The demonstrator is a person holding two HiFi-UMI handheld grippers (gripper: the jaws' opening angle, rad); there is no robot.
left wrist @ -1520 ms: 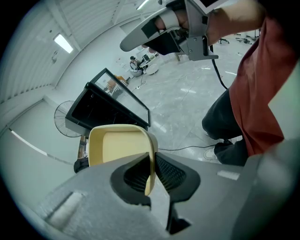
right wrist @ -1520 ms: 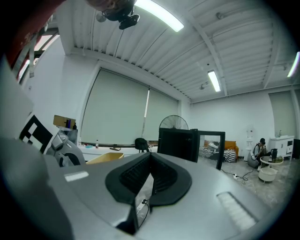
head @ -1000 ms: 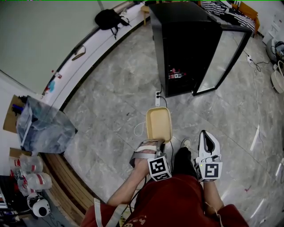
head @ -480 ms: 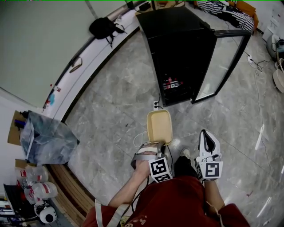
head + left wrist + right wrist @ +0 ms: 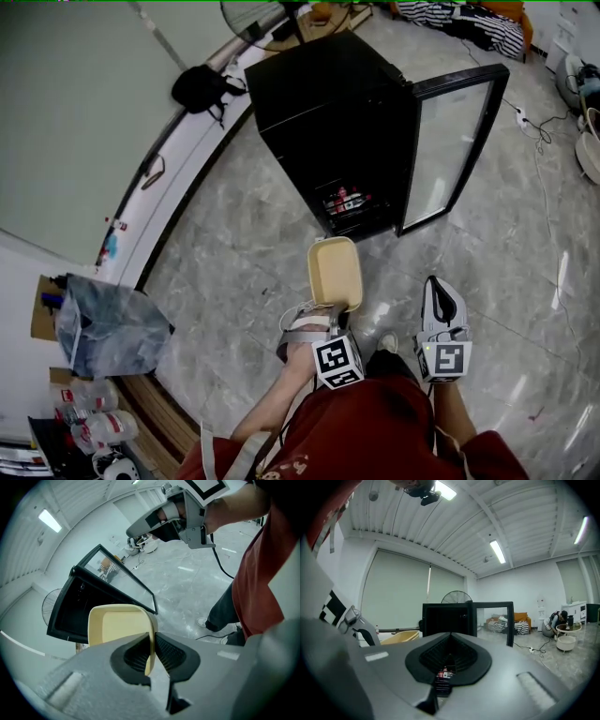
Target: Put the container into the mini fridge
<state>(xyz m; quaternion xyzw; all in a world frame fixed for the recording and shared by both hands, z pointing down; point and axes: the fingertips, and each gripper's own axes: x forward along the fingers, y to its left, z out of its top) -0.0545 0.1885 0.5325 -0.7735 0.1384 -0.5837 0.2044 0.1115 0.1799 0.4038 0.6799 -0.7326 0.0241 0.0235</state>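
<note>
The cream container (image 5: 335, 270) is outside the mini fridge (image 5: 328, 103), held in the air just in front of its open cabinet with its open top facing up. The left gripper (image 5: 341, 309) grasps it by the rim on the side farthest from the fridge. In the left gripper view, the two ribbed pads (image 5: 166, 652) are clenched on the thin wall, and the rest of the container (image 5: 119, 625) sticks out toward the fridge.

The right gripper (image 5: 439, 286) is beside the container, a little farther from the fridge, and points level at it. Its jaws are pressed together at the tips and hold nothing. Through the small gap behind the tips, red cans (image 5: 444, 673) show low inside the fridge.

The fridge is black. Its glass door (image 5: 448, 141) is swung wide open on the right gripper's side, and the cans (image 5: 343, 201) stand on a low shelf inside. A fan (image 5: 457, 597) rises behind the fridge. A black bag (image 5: 197, 86) lies on a white ledge off the fridge's closed side. The person wears a red garment (image 5: 366, 431).
</note>
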